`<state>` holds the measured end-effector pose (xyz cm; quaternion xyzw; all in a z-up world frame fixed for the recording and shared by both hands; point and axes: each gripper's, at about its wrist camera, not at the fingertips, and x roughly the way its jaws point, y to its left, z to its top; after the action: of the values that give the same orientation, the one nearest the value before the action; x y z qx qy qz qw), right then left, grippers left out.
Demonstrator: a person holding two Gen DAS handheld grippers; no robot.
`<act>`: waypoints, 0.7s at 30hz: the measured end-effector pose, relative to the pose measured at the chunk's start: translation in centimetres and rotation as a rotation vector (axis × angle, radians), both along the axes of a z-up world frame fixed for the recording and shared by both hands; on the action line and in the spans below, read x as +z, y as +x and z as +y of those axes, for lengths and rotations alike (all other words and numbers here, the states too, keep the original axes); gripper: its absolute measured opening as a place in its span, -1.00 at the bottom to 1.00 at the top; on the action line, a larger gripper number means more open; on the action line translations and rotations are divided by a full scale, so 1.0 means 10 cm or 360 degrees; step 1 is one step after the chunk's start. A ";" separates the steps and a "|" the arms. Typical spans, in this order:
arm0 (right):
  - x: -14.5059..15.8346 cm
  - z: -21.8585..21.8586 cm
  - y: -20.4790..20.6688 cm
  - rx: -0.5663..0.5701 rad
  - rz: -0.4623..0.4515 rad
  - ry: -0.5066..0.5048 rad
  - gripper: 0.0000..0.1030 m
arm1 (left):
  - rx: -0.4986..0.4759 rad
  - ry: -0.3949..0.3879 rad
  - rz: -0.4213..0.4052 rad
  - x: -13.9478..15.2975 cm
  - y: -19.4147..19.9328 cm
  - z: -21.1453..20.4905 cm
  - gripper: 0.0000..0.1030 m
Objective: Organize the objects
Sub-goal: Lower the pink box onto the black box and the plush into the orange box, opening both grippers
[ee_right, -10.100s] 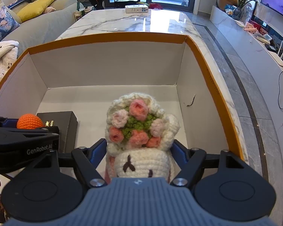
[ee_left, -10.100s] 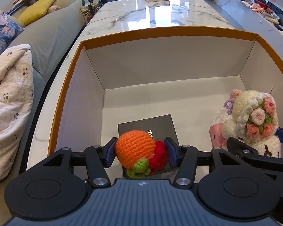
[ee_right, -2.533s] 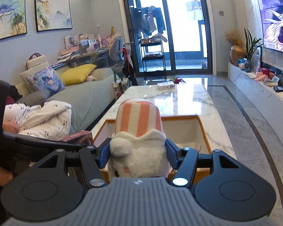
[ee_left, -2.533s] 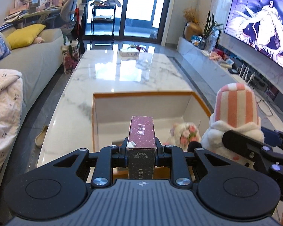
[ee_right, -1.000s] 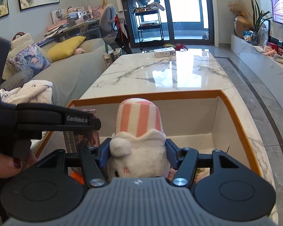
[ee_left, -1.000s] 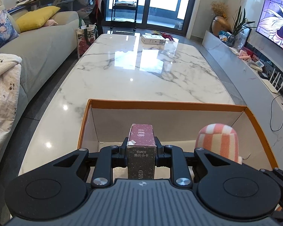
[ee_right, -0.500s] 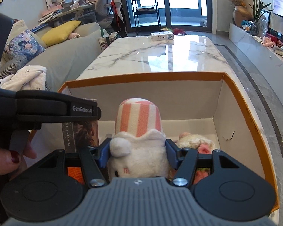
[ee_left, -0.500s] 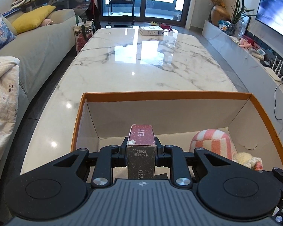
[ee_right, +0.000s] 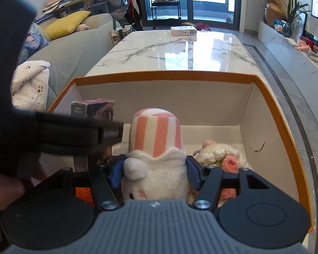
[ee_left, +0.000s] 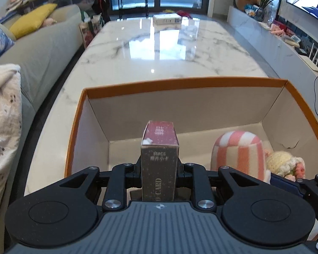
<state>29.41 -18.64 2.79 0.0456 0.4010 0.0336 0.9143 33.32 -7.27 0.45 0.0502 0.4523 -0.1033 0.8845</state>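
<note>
Maroon cardboard card box (ee_left: 159,160) sits clenched in the left hand-held gripper (ee_left: 159,172) at frame centre; the right hand-held gripper (ee_right: 155,172) grasps a pink-and-white striped plush toy (ee_right: 155,148) over the orange-rimmed white box (ee_right: 165,75).

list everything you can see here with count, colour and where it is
cardboard box: 1, orange rim, white inside, on the marble table
marble table: 1, white with grey veins, beside the sofa
card box: 1, dark red, upright in the left gripper, over the cardboard box
striped plush: 1, pink and white, in the right gripper
crochet flower doll: 1, cream with pink flowers, on the box floor, right side
white carton: 1, far end of the table
sofa: 1, grey, left
left gripper: 1, black
right gripper: 1, black, blue pads
</note>
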 end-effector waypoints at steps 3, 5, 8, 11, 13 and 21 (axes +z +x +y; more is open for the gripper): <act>-0.01 -0.01 0.01 -0.0010 0.0014 0.0004 0.22 | 0.0000 -0.0009 0.0010 0.00 0.00 0.02 -0.49; -0.03 -0.01 0.01 -0.0008 0.0030 -0.0017 0.22 | -0.0006 -0.0003 0.0013 0.00 -0.01 0.02 -0.49; -0.09 -0.02 0.04 0.0000 0.0099 -0.0048 0.22 | -0.0011 -0.0003 0.0022 0.00 -0.01 0.02 -0.49; -0.12 -0.01 0.03 0.0003 0.0106 -0.0054 0.22 | -0.0012 -0.0008 0.0017 0.01 -0.02 0.02 -0.49; -0.12 -0.01 0.03 0.0001 0.0108 -0.0060 0.24 | -0.0024 0.0009 0.0023 0.00 -0.03 0.00 -0.42; -0.13 0.03 0.02 0.0024 0.0116 -0.0112 0.36 | -0.0041 0.0027 0.0013 0.02 -0.06 -0.02 0.16</act>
<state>29.57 -18.33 1.54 0.0115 0.4352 0.0245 0.8999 32.72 -7.51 0.65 0.0629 0.4562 -0.1109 0.8807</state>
